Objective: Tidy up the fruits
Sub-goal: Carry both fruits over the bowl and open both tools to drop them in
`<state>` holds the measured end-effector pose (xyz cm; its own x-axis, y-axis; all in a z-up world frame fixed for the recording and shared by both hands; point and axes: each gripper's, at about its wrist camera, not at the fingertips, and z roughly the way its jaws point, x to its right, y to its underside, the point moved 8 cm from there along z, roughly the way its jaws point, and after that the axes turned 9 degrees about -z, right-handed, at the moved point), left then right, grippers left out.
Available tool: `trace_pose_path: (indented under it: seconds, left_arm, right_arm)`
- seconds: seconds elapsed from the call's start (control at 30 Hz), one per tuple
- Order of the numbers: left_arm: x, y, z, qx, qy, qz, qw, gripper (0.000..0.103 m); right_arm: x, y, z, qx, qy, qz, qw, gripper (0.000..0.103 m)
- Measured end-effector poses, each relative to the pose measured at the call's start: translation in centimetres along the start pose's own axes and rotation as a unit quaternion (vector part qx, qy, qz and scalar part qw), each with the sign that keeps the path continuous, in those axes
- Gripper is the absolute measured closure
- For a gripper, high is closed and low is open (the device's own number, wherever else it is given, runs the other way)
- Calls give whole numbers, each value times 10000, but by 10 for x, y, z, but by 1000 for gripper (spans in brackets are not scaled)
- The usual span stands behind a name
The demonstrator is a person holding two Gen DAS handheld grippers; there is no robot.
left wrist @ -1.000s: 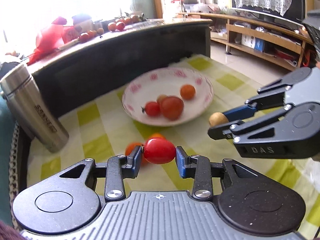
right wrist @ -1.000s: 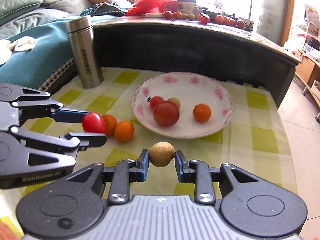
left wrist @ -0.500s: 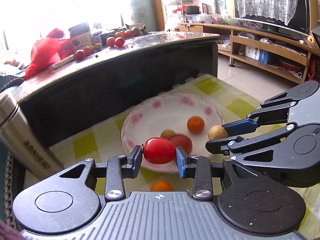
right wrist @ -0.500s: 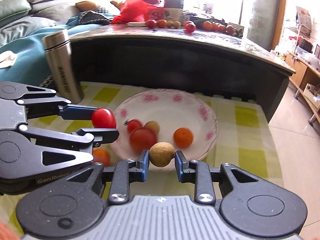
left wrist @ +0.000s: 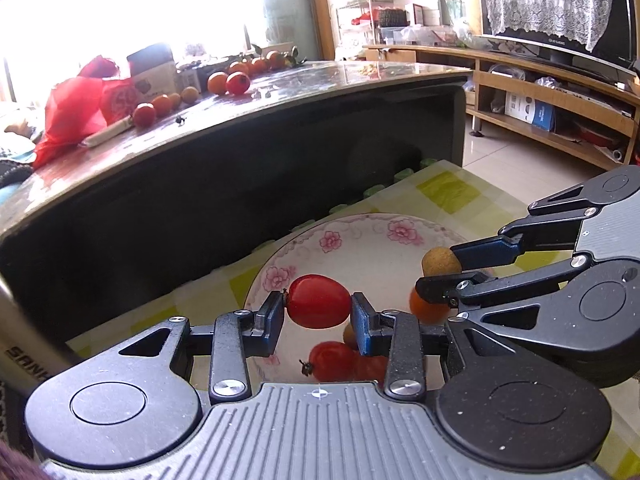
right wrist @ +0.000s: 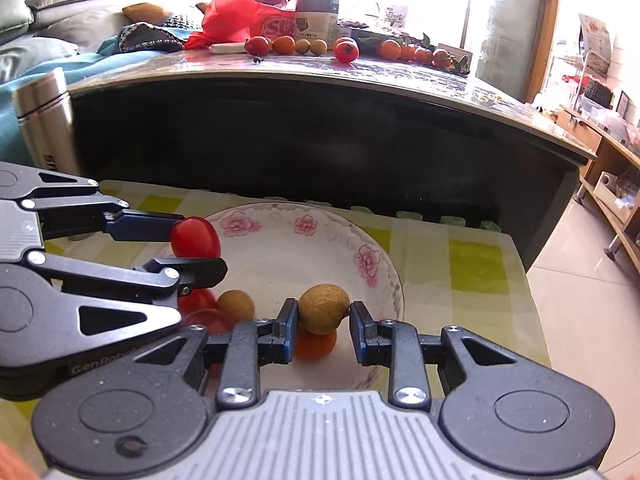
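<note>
1. The left gripper [left wrist: 319, 312] is clamped on a red tomato [left wrist: 319, 301], which sits between its blue pads at the centre of the left wrist view, held above the floral plate [left wrist: 332, 240].
2. The right gripper [right wrist: 323, 321] pinches a brown round fruit [right wrist: 323, 309] between its fingertips at centre frame, over the right half of the plate, directly above an orange fruit [right wrist: 316, 346] lying in the plate.
3. In the left wrist view the right gripper enters from the right edge, its brown fruit level with the plate's far right rim.
4. Lying in the plate I count four: two red tomatoes [right wrist: 200, 310] overlapping at lower left, one small brown fruit [right wrist: 236, 305] touching them, and the one orange fruit.
5. Held fruits: two, one per gripper.
6. One steel flask [right wrist: 46, 124] stands at the left edge of the right wrist view, on the checked cloth [right wrist: 472, 264].
7. On the dark table [right wrist: 360, 128] behind, upper frame, a row of about ten red and orange fruits [right wrist: 346, 49] lies beside a red bag [right wrist: 244, 14].
</note>
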<state>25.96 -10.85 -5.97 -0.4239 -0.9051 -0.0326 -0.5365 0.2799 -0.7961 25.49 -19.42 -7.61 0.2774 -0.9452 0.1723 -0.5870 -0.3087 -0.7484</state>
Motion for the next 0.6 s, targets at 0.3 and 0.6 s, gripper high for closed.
trace_pose_path:
  seconds: [0.3, 0.6]
  left_arm:
    - [-5, 6, 15, -120, -46, 19, 9999, 59]
    - [-9, 3, 12, -86, -60, -65, 9999, 56]
  right_arm:
    - [3, -9, 15, 74, 20, 22, 10000, 68]
    - [4, -13, 12, 139, 75, 76, 9998, 66]
